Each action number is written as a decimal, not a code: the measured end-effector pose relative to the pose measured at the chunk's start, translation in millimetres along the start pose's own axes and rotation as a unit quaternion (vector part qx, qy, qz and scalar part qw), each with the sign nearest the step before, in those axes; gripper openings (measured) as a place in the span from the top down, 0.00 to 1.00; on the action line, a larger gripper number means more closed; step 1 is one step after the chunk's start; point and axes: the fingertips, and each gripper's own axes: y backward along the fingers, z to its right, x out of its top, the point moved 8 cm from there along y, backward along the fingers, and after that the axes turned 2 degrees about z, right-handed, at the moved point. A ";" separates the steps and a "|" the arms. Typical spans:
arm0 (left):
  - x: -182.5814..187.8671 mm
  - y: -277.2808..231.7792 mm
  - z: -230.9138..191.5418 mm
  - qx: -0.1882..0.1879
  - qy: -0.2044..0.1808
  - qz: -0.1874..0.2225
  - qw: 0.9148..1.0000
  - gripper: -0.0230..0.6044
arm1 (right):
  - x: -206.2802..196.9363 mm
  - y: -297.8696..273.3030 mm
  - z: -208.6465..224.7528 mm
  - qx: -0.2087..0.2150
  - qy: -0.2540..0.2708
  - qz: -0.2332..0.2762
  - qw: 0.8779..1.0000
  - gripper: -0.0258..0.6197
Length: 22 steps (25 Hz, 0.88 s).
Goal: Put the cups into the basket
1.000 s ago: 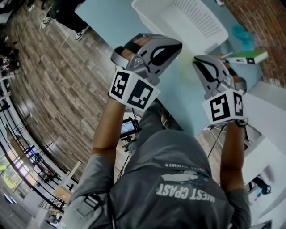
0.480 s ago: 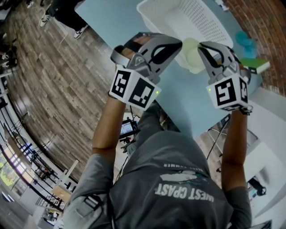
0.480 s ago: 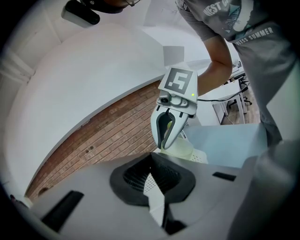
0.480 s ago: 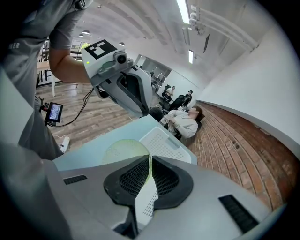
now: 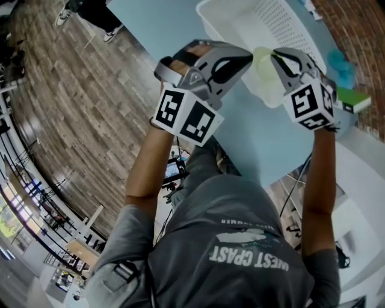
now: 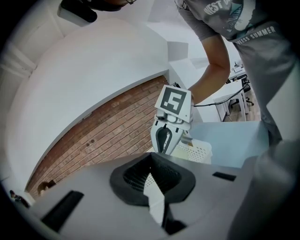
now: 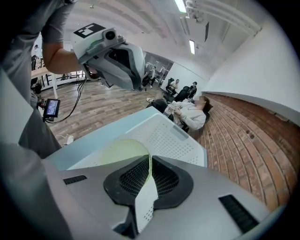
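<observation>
Cup (image 7: 115,151), clamped by its rim in the right gripper (image 7: 149,164), could be dropped short of the basket (image 7: 180,137) just ahead if released early.

The basket (image 5: 274,27) at the far right is showing as white perforated plastic with a slight sheen, and the cup (image 5: 264,81) is looking like thin, translucent pale-green plastic. The left gripper (image 5: 237,60) and the right gripper (image 5: 281,60) are both wearing smooth matt grey plastic shells with black ribbed pads, above a table (image 5: 252,138) that is reading as smooth, matt pale blue. To the left the floor (image 5: 72,108) is showing grainy wood planks, the far right wall (image 5: 355,18) rough red brick, and the person's T-shirt (image 5: 234,222) soft grey cloth.
</observation>
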 end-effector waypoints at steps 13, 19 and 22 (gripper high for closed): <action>-14.3 -9.5 3.7 -0.005 0.014 -0.008 1.000 0.96 | -38.0 -72.3 -6.6 0.102 0.016 -0.070 0.992 0.91; -18.8 -14.1 4.8 -0.007 0.019 -0.009 1.000 0.96 | -53.7 -97.7 -9.3 0.135 0.017 -0.097 0.986 0.91; -22.2 -14.6 4.8 -0.008 0.022 -0.010 1.000 0.96 | -56.9 -110.8 -11.6 0.153 0.022 -0.104 0.983 0.91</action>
